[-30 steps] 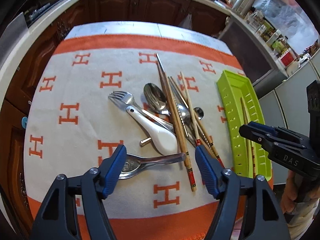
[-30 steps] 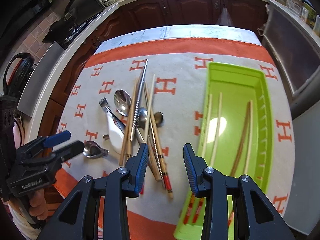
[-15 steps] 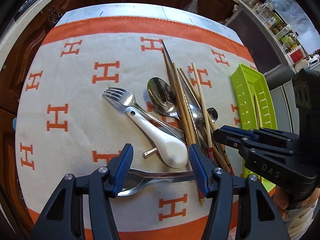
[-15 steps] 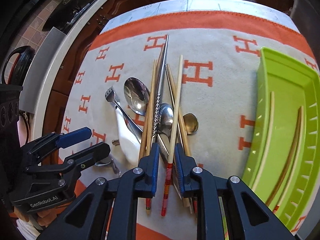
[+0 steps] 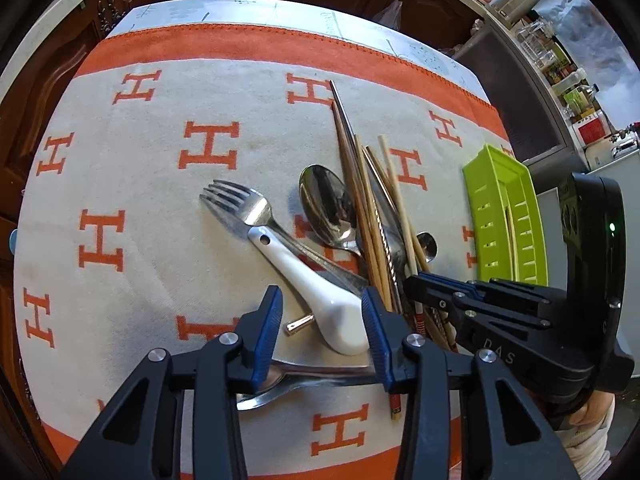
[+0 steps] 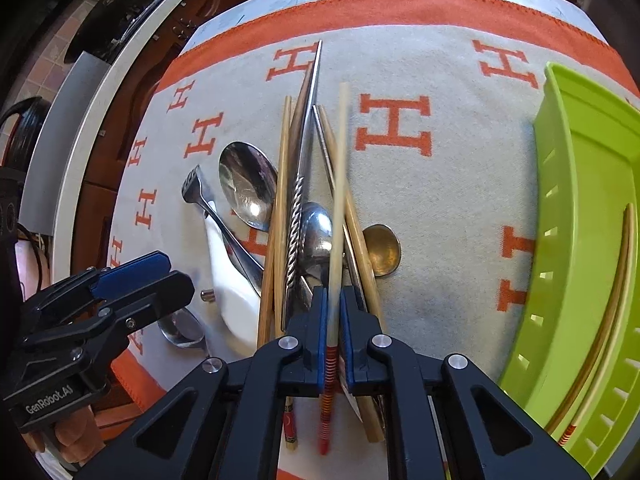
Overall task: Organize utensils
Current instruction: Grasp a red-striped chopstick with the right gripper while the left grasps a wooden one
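A: Left wrist view, fingers first?
B: The left gripper (image 5: pixel 322 320) has its jaws closing, pads not yet pressing; the white ceramic spoon (image 5: pixel 320 300) bowl lies between them, and a steel spoon (image 5: pixel 304 380) handle crosses beneath. Bare cloth (image 5: pixel 132 280) lies open to the left, clear to the orange border. The right gripper (image 5: pixel 416 284) crowds the right side.

A: Right wrist view?
B: Here the right gripper (image 6: pixel 331 320) is clamped on a pale chopstick (image 6: pixel 338 200) above its red-striped end. The utensil pile lies left of it. Open cloth separates the pile from the green tray (image 6: pixel 580 160) wall; chopsticks lie inside.
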